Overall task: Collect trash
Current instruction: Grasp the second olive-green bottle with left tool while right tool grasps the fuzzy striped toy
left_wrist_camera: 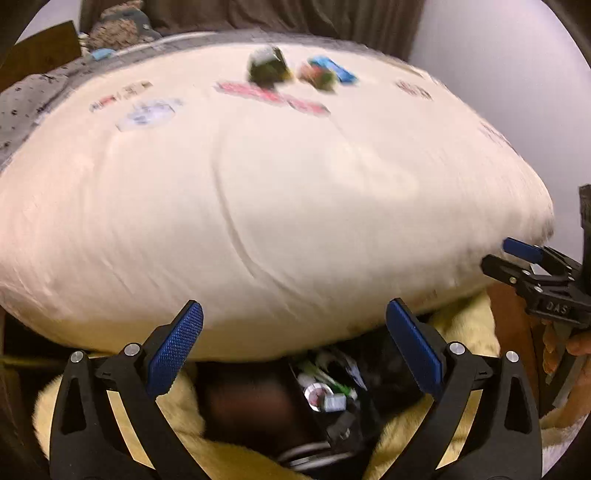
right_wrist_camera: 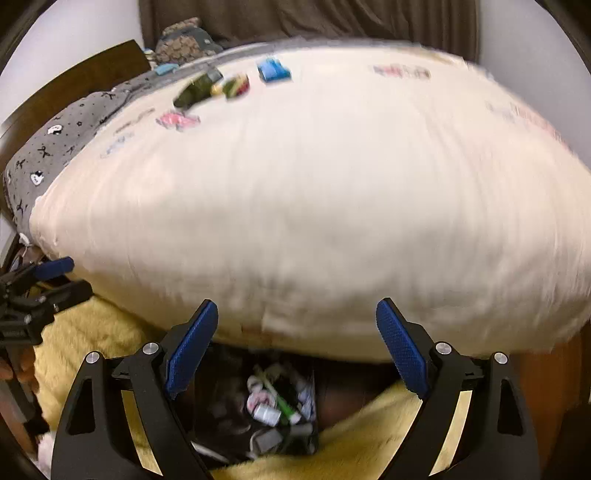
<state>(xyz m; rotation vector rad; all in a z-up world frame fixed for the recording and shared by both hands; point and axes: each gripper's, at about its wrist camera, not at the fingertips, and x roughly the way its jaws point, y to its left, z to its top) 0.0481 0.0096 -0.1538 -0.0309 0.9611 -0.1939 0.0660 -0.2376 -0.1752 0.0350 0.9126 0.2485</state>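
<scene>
Three pieces of trash lie at the far side of the cream bedspread [left_wrist_camera: 280, 192]: a dark green wrapper [left_wrist_camera: 266, 67], a red-green wrapper [left_wrist_camera: 317, 75] and a blue packet [left_wrist_camera: 338, 70]. They also show in the right wrist view: the green wrapper [right_wrist_camera: 197, 88], the red-green wrapper [right_wrist_camera: 233, 86] and the blue packet [right_wrist_camera: 273, 70]. A black bin with trash inside [left_wrist_camera: 328, 391] stands on the floor below the bed's near edge, also in the right wrist view [right_wrist_camera: 275, 406]. My left gripper [left_wrist_camera: 295, 350] is open and empty above the bin. My right gripper [right_wrist_camera: 295, 347] is open and empty above it too.
A yellow fluffy rug [right_wrist_camera: 96, 339] surrounds the bin. A grey patterned pillow [right_wrist_camera: 59, 140] and a wooden headboard [right_wrist_camera: 74, 81] sit at the bed's left. A stuffed toy [right_wrist_camera: 184, 42] lies at the back. Dark curtains [left_wrist_camera: 280, 18] hang behind.
</scene>
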